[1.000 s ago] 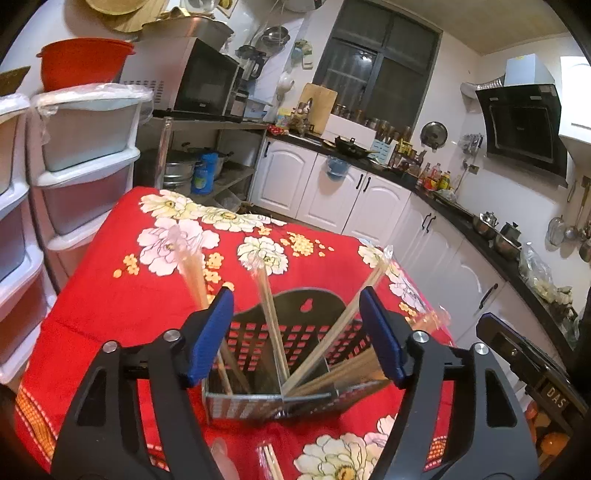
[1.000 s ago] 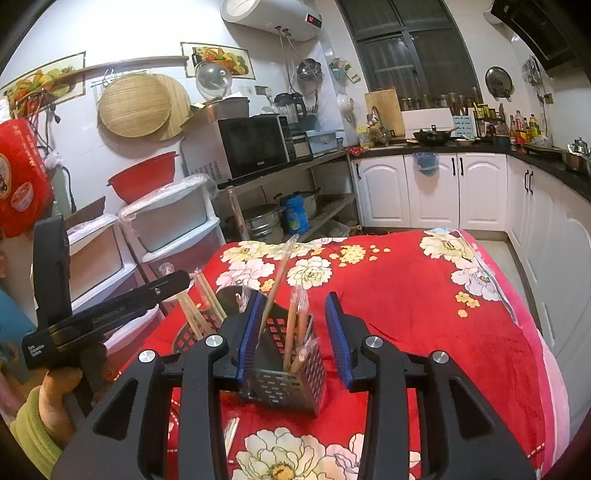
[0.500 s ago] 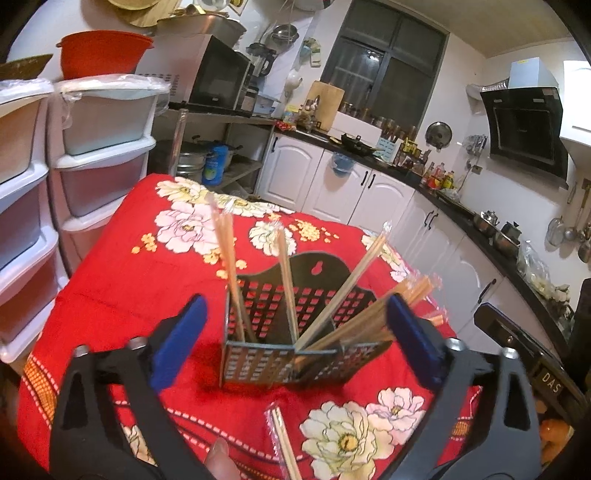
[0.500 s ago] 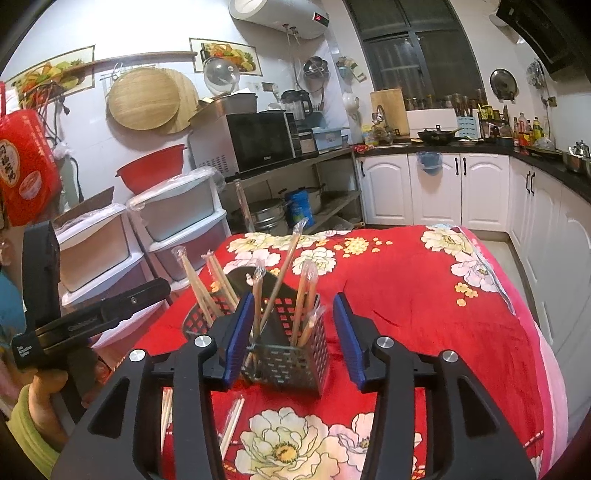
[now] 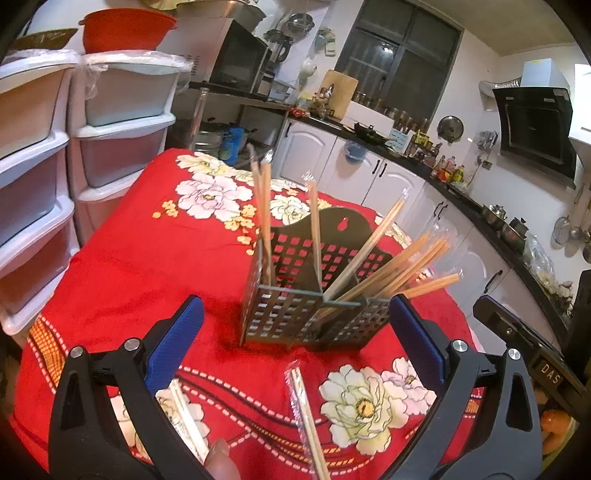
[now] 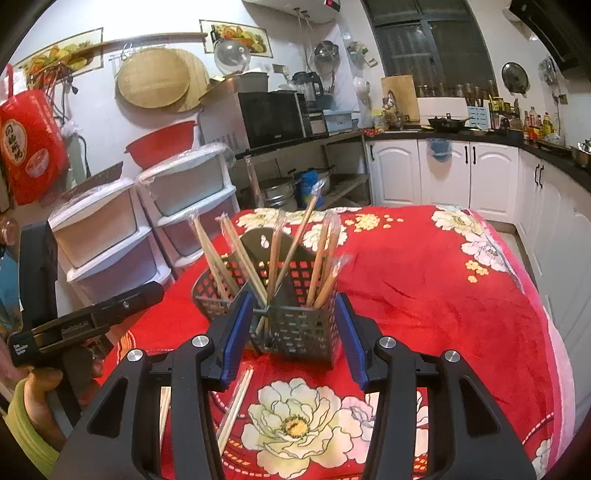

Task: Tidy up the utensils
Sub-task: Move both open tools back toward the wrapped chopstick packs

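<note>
A red floral cloth (image 6: 424, 288) covers the table. Behind it stand white plastic drawers (image 5: 122, 125), one stack topped by a red basin (image 5: 125, 31), beside a microwave (image 6: 269, 120) on a metal shelf; white cabinets (image 6: 443, 173) line the far wall.

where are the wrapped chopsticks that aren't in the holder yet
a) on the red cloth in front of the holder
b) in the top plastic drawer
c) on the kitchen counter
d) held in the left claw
a: the loose wrapped chopsticks lie on the red floral cloth, on the near side of the metal holder.
</note>
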Available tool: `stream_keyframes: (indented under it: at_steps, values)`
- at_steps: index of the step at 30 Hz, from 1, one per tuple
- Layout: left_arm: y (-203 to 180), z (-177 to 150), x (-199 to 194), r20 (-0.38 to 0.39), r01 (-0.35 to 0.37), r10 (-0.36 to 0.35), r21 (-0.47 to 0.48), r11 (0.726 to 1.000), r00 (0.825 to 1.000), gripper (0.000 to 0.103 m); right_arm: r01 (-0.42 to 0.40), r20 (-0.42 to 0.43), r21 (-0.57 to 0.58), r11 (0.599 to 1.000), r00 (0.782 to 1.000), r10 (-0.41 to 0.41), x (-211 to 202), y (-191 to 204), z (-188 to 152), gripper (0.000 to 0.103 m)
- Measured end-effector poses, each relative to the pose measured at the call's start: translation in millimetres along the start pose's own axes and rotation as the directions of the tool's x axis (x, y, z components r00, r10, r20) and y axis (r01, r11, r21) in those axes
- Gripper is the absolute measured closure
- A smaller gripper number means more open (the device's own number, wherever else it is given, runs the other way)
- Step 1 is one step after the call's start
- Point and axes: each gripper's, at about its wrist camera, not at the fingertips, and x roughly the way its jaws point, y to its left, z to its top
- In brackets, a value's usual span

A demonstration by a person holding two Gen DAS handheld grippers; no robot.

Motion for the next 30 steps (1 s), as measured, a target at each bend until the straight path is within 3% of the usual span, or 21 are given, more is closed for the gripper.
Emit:
stream_keyframes:
  at_steps: [30]
  values:
    - [69.3, -54.7, -3.1, -0.11, -0.094, 0.084, -0.09, 0.992, 0.99, 0.012, -0.087, -0.157, -0.076, 0.993, 0.985, 0.074, 46.3, 51.5, -44.3, 0.059]
